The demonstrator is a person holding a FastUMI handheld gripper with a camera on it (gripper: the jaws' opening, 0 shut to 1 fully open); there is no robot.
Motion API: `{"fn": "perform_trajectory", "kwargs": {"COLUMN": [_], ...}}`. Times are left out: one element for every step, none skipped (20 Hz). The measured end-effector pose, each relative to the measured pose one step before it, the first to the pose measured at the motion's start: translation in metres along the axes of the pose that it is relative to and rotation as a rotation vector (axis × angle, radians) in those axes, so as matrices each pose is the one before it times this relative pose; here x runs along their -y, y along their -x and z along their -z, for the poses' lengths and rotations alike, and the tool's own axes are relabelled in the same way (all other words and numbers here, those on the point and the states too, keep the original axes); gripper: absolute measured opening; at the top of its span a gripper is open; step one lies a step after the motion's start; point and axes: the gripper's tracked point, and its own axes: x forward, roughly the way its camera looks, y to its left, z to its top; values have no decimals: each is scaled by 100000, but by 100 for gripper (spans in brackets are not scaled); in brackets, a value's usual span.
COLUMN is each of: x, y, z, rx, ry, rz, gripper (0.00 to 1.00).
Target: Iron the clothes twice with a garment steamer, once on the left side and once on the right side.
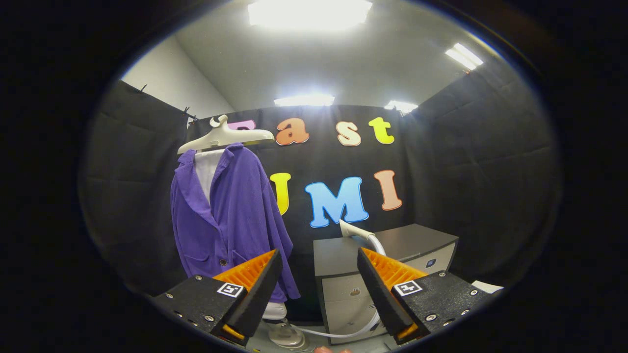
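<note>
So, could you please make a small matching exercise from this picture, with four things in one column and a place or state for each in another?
Things:
1. purple jacket
2. white hanger
3. steamer hose
4. gripper

Places or states:
A. lying across the grey cabinet, beyond the fingers
B. open, holding nothing
C. at the top, carrying the garment
D. hanging ahead of the fingers, beside the cabinet

Pairs: 1-D, 2-C, 3-A, 4-B
</note>
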Motion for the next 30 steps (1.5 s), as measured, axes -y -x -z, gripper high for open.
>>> {"fn": "perform_trajectory", "kwargs": {"x": [-52, -204, -165, 260, 469, 655, 652, 882, 859, 725, 765, 827, 919, 857, 749, 814, 1166, 835, 596, 658, 1142, 1104, 1084, 763, 418, 401, 484, 502, 623, 416], "y": [-136, -175, -226, -237, -254, -467, -576, -637, -750, -912, -961, -1065, -1219, -1523, -1720, -1767, -1705, -1769, -1724, -1870, -1843, -1797, -1697, -1547, -1560, -1545, -1590, -1370, -1020, -1171], "z": [35, 41, 85, 125, -55, -250, -329, -471, -570, -547, -352, -416, -380, -435, -421, -326, -300, -409, -329, -218, 217, 299, 424, 485, 326, 412, 593, 518, 560, 148], "rx": [-185, -366, -577, -917, -658, -170, -147, 269, 532, 195, -12, -119, -102, 322, 42, -1035, -1267, -827, -928, -1026, -1483, -1979, -2341, -2517, -2493, -2801, -2901, -2732, -2382, -963], "ry": [594, 310, -297, -241, 517, 894, 1240, 787, 369, 65, -193, -496, -769, -887, -889, -1264, -2628, -3546, -3620, -2491, -1117, -161, -517, -1435, -1862, -1799, -1747, -1966, -2734, -3119], "rz": [-249, -869, -712, 50, 720, 917, 1063, 1528, 951, 114, -65, 365, 345, -372, -1156, -1167, -658, -891, -1640, -1267, -273, 12, 179, -238, -1064, -1010, -1296, -1359, -1124, -1057], "gripper": [95, 95, 95, 95, 95, 95, 95, 95, 95, 95, 95, 95, 95, 94, 95, 95, 95, 95, 95, 95, 94, 94, 94, 94, 95, 95, 95, 95, 95, 95]}}
